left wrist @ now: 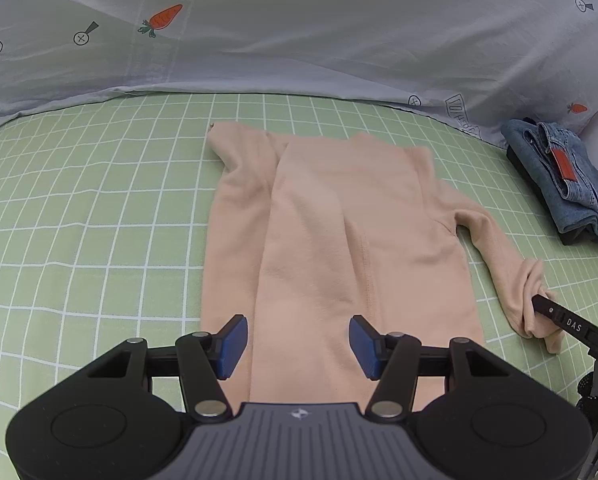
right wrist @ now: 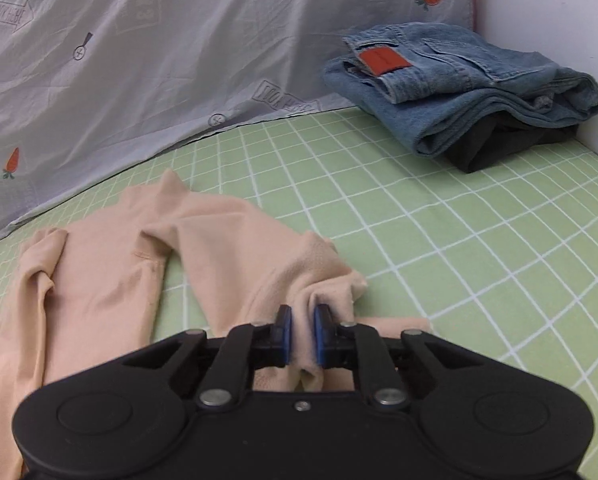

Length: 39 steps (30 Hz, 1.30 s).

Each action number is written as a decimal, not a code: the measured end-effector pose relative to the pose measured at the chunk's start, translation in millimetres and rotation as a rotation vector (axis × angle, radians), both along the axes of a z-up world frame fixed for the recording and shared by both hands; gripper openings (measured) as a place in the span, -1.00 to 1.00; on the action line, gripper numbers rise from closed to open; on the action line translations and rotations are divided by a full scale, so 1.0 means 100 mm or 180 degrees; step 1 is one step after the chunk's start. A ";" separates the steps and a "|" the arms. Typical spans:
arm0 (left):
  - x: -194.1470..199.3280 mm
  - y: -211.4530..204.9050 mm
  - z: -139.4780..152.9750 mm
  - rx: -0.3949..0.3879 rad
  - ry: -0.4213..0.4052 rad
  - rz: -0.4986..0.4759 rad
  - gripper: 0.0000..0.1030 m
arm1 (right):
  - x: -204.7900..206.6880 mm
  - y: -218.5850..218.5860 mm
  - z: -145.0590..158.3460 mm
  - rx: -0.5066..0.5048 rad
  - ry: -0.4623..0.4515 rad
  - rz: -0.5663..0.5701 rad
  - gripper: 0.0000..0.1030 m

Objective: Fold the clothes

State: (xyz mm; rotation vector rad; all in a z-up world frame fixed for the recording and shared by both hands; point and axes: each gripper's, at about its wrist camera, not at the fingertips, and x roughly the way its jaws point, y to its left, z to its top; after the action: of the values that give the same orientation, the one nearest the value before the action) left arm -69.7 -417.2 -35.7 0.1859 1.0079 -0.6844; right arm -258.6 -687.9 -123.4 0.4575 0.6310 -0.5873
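Right claw point(right wrist: 302, 330), lower centre of frame, is clamped on the sleeve cuff point(right wrist: 331, 280) of the peach top point(left wrist: 339, 220). Left claw point(left wrist: 297, 346) stands apart above the hem. The top lies on the bed point(left wrist: 79, 220). Fabric appears soft, light and limp; grip at cuffs and hem.

Our right tongs point(right wrist: 301, 334) pinch the bunched cuff of a peach top point(right wrist: 103, 276), blue pads pressed on the fabric. The top lies flat on a green checked bed point(right wrist: 439, 240), its sleeve stretched toward us. Folded jeans point(right wrist: 459, 92) sit on a dark garment point(right wrist: 495, 142) in the far corner. A grey carrot-print sheet point(right wrist: 159, 60) rises behind.
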 end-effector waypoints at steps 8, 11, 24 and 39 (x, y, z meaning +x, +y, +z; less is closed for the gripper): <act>0.09 0.09 0.01 -0.0005 0.0012 0.0186 0.11 | 0.96 0.82 0.23 0.0056 -0.0121 0.1364 -0.57; 0.10 0.13 0.02 0.0002 0.0008 0.0237 0.11 | 1.00 0.96 0.16 -0.0051 0.0088 0.1499 0.10; 0.09 -0.22 -0.07 -0.0128 0.0216 -0.0179 0.11 | 0.13 0.26 0.14 -0.0543 0.0389 0.0107 0.94; 0.11 -1.12 -0.43 -0.0127 0.0556 -0.0719 -0.31 | 0.02 0.12 -0.09 -0.0407 0.0649 -0.0082 0.97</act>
State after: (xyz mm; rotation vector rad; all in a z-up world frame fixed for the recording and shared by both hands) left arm -58.3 -528.8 -78.9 0.2098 1.1499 -0.9383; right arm -257.0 -676.4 -132.7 0.2879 0.7774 -0.6999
